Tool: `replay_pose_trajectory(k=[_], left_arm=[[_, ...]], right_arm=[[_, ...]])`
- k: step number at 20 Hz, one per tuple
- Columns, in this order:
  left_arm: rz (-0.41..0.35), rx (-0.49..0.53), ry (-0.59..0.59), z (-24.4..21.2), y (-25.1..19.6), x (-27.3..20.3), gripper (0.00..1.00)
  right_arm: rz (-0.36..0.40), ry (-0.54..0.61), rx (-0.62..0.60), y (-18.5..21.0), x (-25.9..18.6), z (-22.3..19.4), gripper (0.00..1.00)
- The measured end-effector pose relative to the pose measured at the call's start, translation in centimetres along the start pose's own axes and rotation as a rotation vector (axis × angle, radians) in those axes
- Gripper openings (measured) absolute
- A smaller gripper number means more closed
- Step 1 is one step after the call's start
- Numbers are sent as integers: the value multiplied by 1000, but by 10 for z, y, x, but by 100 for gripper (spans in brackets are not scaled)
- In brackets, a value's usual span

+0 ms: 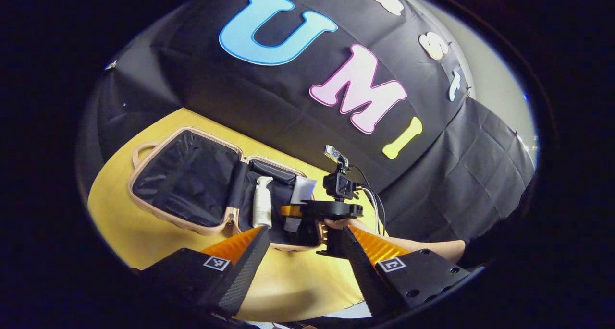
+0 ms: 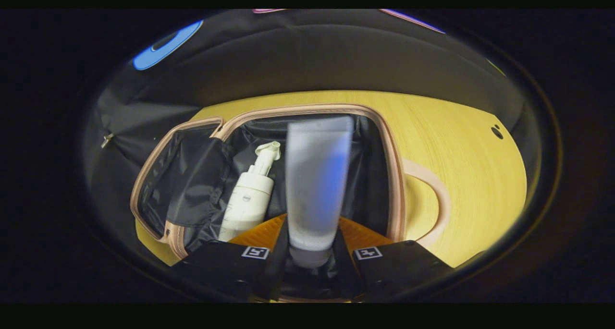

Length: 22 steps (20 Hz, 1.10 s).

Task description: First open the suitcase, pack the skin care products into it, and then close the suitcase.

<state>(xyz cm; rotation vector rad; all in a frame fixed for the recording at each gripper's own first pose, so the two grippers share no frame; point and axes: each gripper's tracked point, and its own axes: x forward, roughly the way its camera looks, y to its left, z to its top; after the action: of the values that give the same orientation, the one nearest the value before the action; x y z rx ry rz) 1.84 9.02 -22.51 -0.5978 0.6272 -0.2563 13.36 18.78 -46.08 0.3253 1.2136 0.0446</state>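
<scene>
Yellow table (image 1: 144,233) carries the suitcase (image 1: 158,209), lying open flat with its dark lining up. Right gripper (image 2: 311,252) is clamped on a pale tube (image 2: 314,189), both fingers pressing its lower end, tube held over the open suitcase half. White pump bottle (image 2: 247,199) lies in that same half, just beside the tube. Left gripper (image 1: 302,252) hangs above the table, fingers spread apart, holding nothing.

Recording booth, black cloth wall (image 1: 298,108), yellow wooden table (image 1: 125,223)
</scene>
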Motion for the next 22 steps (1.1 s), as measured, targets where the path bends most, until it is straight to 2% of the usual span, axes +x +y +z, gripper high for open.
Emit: replay_pose_trajectory(k=[1,2,3,4,5,6,7,9,12,14,17,19,20,21,22], left_arm=[[16,-4,-5,0,6,0,95],[40,-20,-18,2,15,-1,95],[36,-47,-36,8,21,-4,96],[28,-74,-64,20,22,-6,96],[35,-87,-104,36,34,-7,96],[73,-86,-145,54,57,-12,96],[142,-79,-174,69,84,-16,96],[262,-85,-216,95,150,-12,96],[378,-114,-243,128,224,-2,96],[463,-122,-243,147,277,10,96],[609,-61,-205,163,356,21,96],[659,-47,-163,167,399,31,96],[657,-60,-138,162,413,40,96],[677,-97,-106,154,425,47,96],[670,-134,-84,148,432,54,96]], right_arm=[[2,-7,-11,2,-1,0,49],[14,-18,-31,7,-1,0,43],[13,-24,-56,10,-6,-1,61],[24,-33,-71,15,-9,-1,61],[26,-60,-82,19,-17,3,73],[17,-102,-94,20,-25,10,87],[15,-157,-102,21,-37,24,100],[23,-271,-105,22,-62,43,99],[19,-450,-154,11,-105,68,99],[1,-531,-188,-3,-127,68,98],[-15,-606,-177,-24,-153,61,98],[-36,-637,-159,-43,-168,57,98],[-54,-650,-161,-54,-174,56,98],[-75,-662,-165,-64,-181,55,92],[-89,-672,-174,-71,-187,53,98]])
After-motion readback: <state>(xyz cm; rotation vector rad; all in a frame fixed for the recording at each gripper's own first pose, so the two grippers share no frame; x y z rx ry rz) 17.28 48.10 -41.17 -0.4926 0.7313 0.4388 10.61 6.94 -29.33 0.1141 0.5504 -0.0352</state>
